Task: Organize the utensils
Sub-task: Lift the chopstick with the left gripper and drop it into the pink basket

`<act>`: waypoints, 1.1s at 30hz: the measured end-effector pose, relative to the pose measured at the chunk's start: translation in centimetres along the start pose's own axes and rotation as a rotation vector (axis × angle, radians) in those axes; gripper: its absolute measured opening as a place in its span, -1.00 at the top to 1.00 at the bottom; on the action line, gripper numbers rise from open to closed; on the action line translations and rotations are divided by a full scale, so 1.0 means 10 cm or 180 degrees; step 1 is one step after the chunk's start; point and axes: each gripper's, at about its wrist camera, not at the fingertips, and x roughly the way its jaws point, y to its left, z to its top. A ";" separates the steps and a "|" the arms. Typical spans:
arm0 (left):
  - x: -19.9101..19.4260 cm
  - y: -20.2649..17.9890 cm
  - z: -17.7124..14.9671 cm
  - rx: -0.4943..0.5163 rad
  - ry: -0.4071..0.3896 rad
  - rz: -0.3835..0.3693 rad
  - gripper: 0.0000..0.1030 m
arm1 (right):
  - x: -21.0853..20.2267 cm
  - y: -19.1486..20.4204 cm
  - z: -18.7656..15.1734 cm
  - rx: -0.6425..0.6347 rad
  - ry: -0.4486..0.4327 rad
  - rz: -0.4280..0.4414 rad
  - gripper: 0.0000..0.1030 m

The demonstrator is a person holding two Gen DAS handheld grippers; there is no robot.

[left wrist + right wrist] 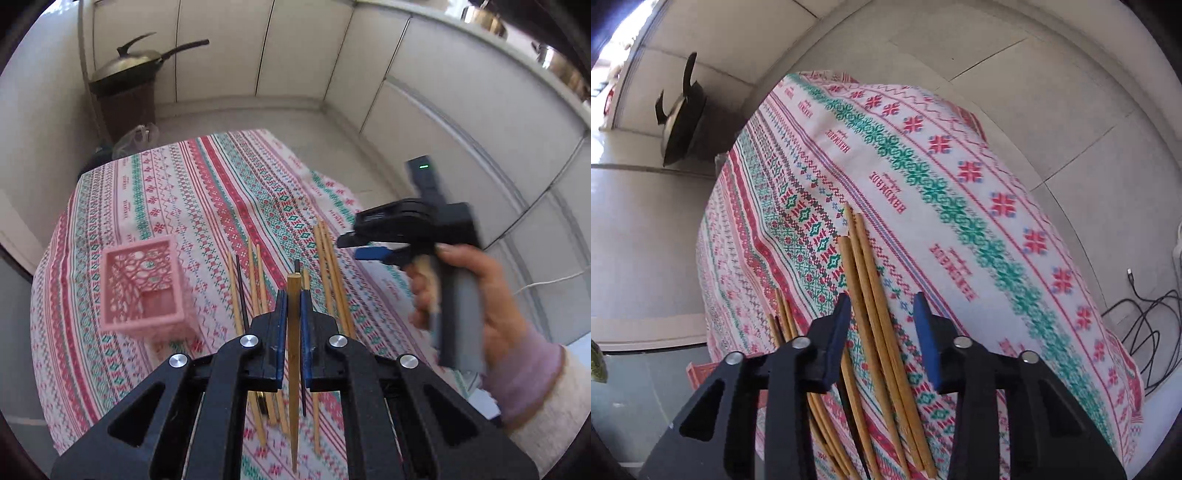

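The left claw is pinched tight on one golden chopstick. The other chopsticks lie beneath and beside it on the tablecloth, with a pink basket further left. The right claw hangs open above three chopsticks, gripping nothing.

The left gripper is closed on a golden chopstick running lengthwise between its fingers; wooden chopsticks lie on the striped tablecloth either side of the fingertips; a pink basket stands left of them — the right gripper, hand-held, hovers right, jaws slightly parted.
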 end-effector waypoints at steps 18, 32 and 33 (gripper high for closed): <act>-0.67 0.27 0.01 -0.0113 -0.0439 -0.0225 0.87 | 0.02 0.25 -0.19 -0.0442 -0.0415 -0.0522 0.88; -1.42 0.48 0.08 -0.0394 -0.1056 -0.0243 0.87 | -1.77 0.76 -1.05 -0.0994 -0.1446 0.0279 0.88; -1.48 0.50 0.09 -0.0408 -0.1102 -0.0217 0.87 | -1.84 0.79 -1.08 -0.1021 -0.1478 0.0336 0.88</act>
